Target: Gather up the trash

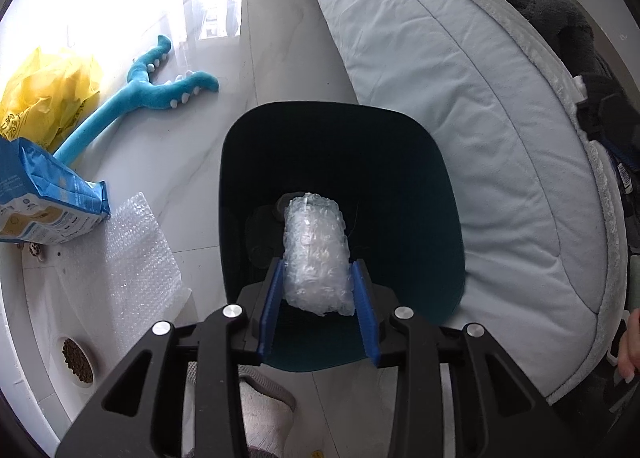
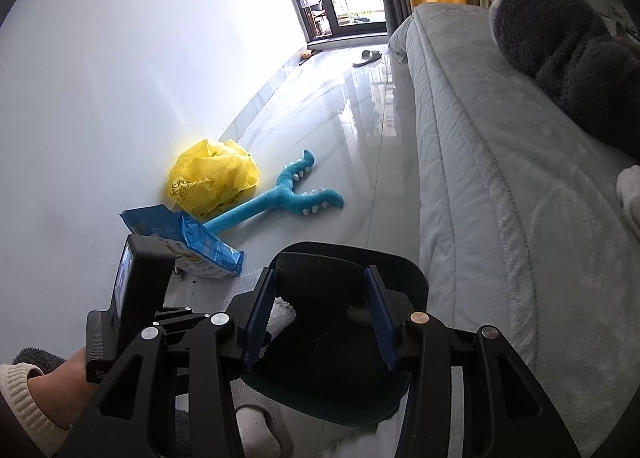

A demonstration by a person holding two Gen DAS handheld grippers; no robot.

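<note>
Glossy pale floor tiles [image 1: 280,70] run between a white wall on the left and a long pale quilted sofa [image 1: 460,106] on the right, and we see them from both wrist cameras. Far left against the wall sits a crumpled yellow plastic bag [image 1: 48,94]; nearer to us lies a blue printed pouch [image 1: 44,194], and a flat sheet of bubble wrap [image 1: 136,258] is spread on the floor just beside it. Near the left edge we also see a small dish of brown pellets [image 1: 78,360]. A blue plush toy [image 1: 156,90] with forked, toothed ends stretches across the tiles between the bag and the sofa. At the centre stands a dark teal trash bin [image 1: 400,162], just beside the sofa's front. Our left gripper [image 1: 318,278] points down into the bin's mouth, its blue fingers [image 1: 272,298] standing either side of a rolled wad of bubble wrap [image 1: 316,254]; the roll fills the gap, but we cannot tell whether the pads press on it or have let go. In the right wrist view our right gripper [image 2: 320,318] hovers over the same bin, its blue fingers apart with nothing clamped between them, only the bin's dark inside and a pale scrap behind. To its left, a hand in a cream cuff [image 2: 44,390] holds the other tool. On the far right, a dark fluffy blanket [image 2: 568,58] lies on the sofa.
</note>
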